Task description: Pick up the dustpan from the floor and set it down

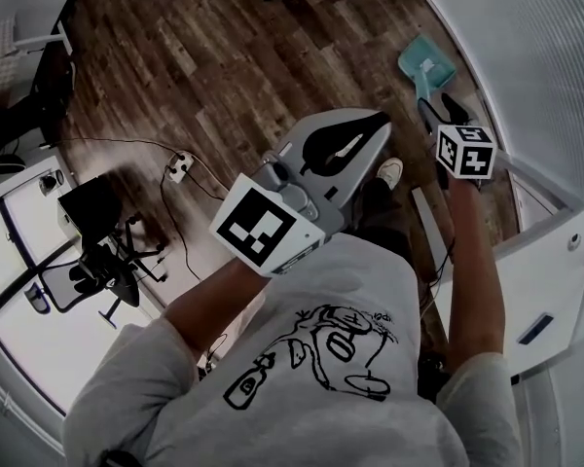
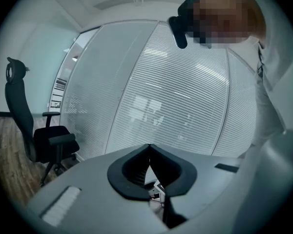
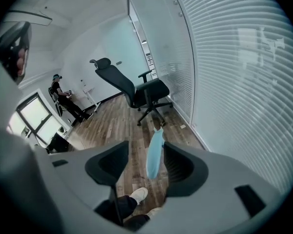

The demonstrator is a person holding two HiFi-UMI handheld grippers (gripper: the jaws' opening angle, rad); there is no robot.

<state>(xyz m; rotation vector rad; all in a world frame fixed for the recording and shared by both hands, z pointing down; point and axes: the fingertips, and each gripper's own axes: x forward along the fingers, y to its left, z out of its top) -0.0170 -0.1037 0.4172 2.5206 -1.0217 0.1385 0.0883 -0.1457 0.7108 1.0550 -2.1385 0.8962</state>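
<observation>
A light blue dustpan lies on the wooden floor close to the glass wall, its handle pointing toward me. My right gripper hangs just above the handle end and points steeply down. In the right gripper view the dustpan shows edge-on in the gap of the right gripper; the jaws stand wide and neither pad touches it. My left gripper is held out level at the middle, away from the dustpan. Seen from its own camera, the left gripper has its pads meeting at the tips with nothing between them.
A glass wall with blinds runs along the right. A black office chair stands beside it farther down the room. My shoe is just short of the dustpan. A power strip with cable lies on the floor at left, near another chair.
</observation>
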